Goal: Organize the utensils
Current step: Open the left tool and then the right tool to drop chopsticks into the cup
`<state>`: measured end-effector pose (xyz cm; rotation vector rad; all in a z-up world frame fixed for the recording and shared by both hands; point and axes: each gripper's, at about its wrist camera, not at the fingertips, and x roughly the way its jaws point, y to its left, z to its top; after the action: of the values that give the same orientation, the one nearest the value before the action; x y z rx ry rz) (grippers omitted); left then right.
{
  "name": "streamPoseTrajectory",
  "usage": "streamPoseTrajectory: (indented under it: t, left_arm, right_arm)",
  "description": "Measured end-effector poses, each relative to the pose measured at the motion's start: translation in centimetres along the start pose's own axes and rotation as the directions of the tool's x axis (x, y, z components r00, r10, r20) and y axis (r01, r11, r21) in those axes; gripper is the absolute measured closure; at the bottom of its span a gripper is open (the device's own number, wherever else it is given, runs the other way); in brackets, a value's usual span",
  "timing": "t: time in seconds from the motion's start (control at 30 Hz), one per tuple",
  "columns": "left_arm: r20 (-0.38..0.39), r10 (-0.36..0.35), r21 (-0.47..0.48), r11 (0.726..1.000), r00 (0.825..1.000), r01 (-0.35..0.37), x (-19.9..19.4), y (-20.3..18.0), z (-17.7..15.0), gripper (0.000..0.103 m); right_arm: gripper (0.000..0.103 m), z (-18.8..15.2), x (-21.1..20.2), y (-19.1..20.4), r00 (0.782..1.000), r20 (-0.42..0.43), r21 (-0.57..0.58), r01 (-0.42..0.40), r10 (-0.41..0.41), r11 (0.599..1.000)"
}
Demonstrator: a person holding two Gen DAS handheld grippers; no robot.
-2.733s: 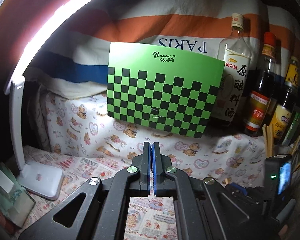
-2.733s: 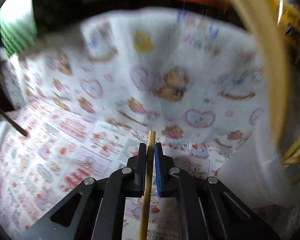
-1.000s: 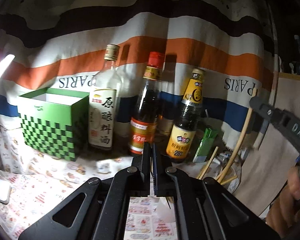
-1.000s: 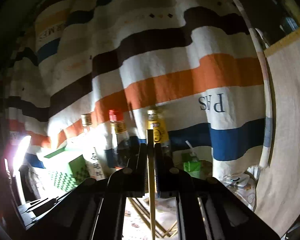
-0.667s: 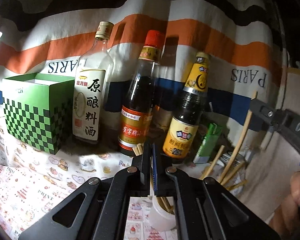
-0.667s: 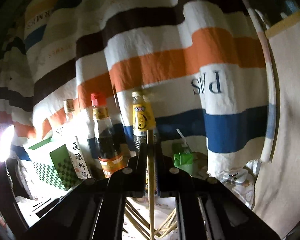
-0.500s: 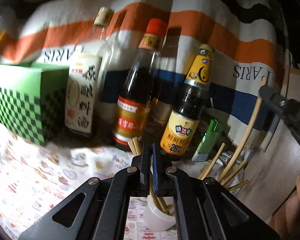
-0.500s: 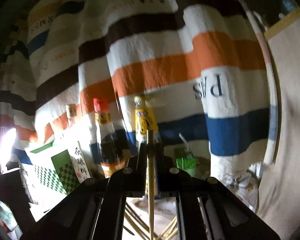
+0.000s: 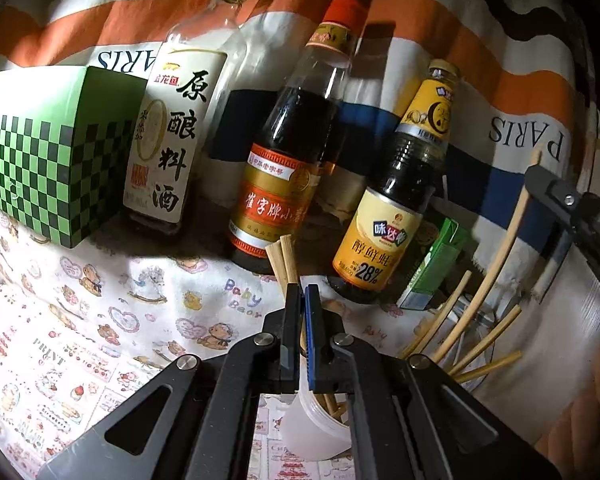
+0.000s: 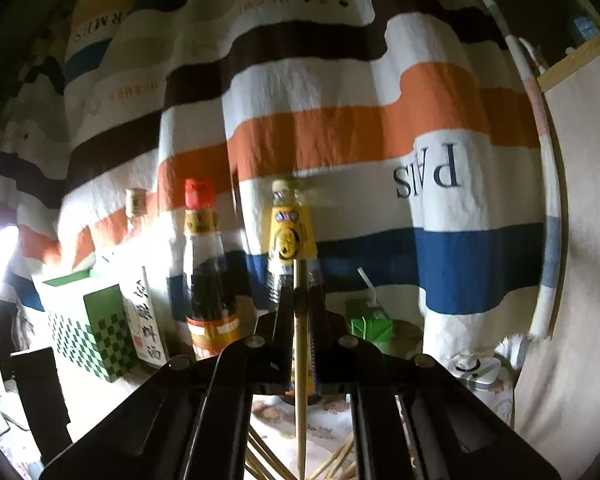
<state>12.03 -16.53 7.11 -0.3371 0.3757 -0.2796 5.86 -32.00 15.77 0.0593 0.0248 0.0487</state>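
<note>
Swung away from the green checkered box (image 9: 56, 152) and the bare printed cloth (image 9: 100, 344) within the last few seconds, and now aimed at the far-right end of the cloth, where the bottles stand in a row. Closer in than half a second ago too: white cup (image 9: 316, 428) now directly under the left gripper (image 9: 303, 320), with two chopsticks (image 9: 283, 258) poking up out of it just past the fingertips. Right gripper (image 10: 300, 312) lifted off the cloth as well, carrying a single chopstick (image 10: 300, 360) roughly upright over the loose sticks (image 9: 476, 340) fanned out at the right edge.

Probable meaning for the task: one stick picked, cup lined up, drop into the cup likely next; most of the loose sticks not yet gathered.

Left fingers drawn almost together, only a thin slit between the black pad and the blue one. Sticks from the cup visible through that slit, but whether pinched or merely behind it cannot be told.

Right fingers clamped on the chopstick, stick running up the middle of the narrow gap and jutting a little past the tips, its top in front of the yellow-labelled bottle (image 10: 290, 240). Lower end hanging down toward the loose sticks, contact with them not discernible.
</note>
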Motion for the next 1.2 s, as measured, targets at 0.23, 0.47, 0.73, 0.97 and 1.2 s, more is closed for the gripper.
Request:
streamPoseTrajectory:
  t: [0.23,0.47,0.73,0.97,1.2]
  left_arm:
    - [-0.033,-0.003,0.011,1.000,0.999,0.004,0.6,0.0,-0.6,0.102]
    - [-0.060,0.001,0.026,1.000,0.998,0.001,1.2,0.2,-1.3,0.102]
    - [-0.090,0.001,0.022,1.000,0.996,0.001,1.9,0.4,-1.7,0.102]
    - [-0.091,0.003,0.017,1.000,0.996,-0.002,2.0,0.8,-1.7,0.102]
    - [-0.078,0.023,0.028,0.999,0.997,-0.021,1.8,1.1,-1.8,0.102]
  right_arm:
    - [0.095,-1.1,2.8,-0.2,0.992,-0.128,-0.003,0.016,-0.016,1.000]
    - [0.095,-2.4,4.6,0.3,0.977,-0.212,-0.025,0.019,-0.023,1.000]
    - [0.095,-3.6,6.4,0.1,0.954,-0.297,-0.006,0.030,-0.031,1.000]
    - [0.095,-4.4,7.3,-0.5,0.942,-0.333,0.012,0.047,-0.040,0.999]
    - [0.095,-4.7,7.8,-0.4,0.935,-0.352,0.004,0.038,-0.034,0.999]
